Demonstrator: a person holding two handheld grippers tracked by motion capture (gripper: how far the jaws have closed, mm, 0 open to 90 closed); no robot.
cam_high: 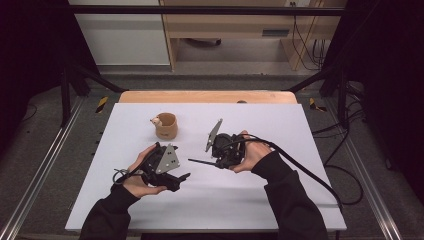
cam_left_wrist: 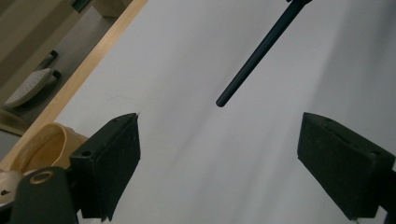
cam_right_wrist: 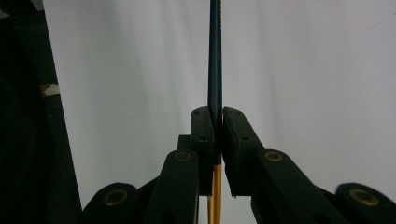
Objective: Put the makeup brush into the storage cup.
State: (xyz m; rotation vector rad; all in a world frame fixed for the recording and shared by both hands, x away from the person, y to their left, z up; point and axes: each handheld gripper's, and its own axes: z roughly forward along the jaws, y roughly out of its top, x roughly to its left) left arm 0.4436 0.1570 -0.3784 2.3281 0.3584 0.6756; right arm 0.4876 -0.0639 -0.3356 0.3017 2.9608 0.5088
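Observation:
My right gripper is shut on a thin dark rod that sticks out to the left, low over the white table. In the right gripper view the pads pinch the rod, which turns gold below the grip. My left gripper is held at the left with its jaws wide apart and nothing between them. In the left gripper view the rod's tip hangs ahead of the open jaws, apart from them.
A tan cup stands behind the left hand, and it also lies at the left edge of the left gripper view. The white table sheet ends at a wooden strip at the back. A black cable trails from the right gripper.

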